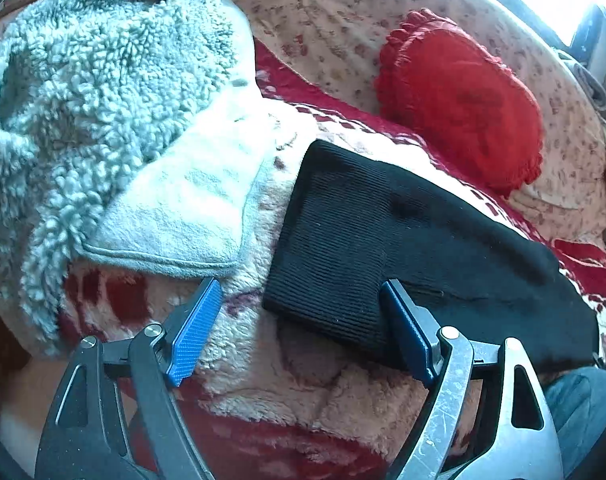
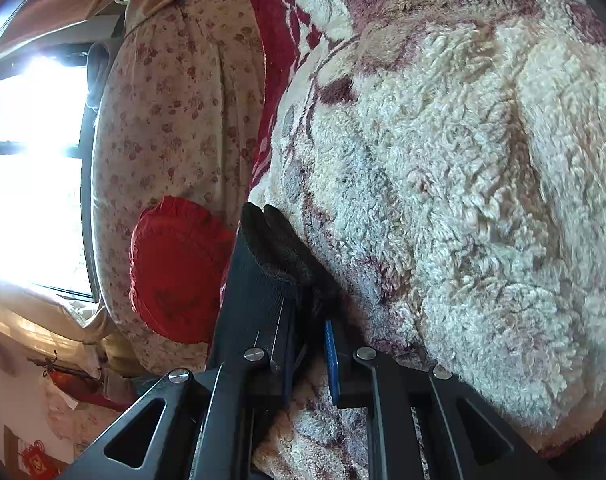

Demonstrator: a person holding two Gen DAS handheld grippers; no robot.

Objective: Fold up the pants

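Pants (image 1: 367,240) are lying folded into a compact black block on the fleecy blanket (image 1: 287,364), so the folding is looking largely done; whether another fold is wanted I cannot tell, and letting go and perhaps squaring the edges seems to be what is remaining. The left gripper (image 1: 299,324) is hanging over the near corner of the pants with its blue pads (image 1: 195,332) spread wide, one pad off the cloth over the blanket and the other above the ribbed edge, neither pressing on anything. The right gripper (image 2: 309,360) is sitting at the far end of the pants with its jaws drawn nearly together on a bunch of the black fabric, which is standing up between them in a doubled fold.

Beside the pants, a pale fluffy garment (image 1: 87,92) is lying in a heap with a smooth white lining turned out towards them. Beyond the pants, a round red cushion (image 1: 463,100) is resting against a flowered quilt (image 1: 335,12). The blanket under the pants is cream with dark red patterning and is looking thick and lumpy, so the fold may be sitting unevenly. Past the cushion, a bright window (image 2: 31,168) is washing out that side of the room.
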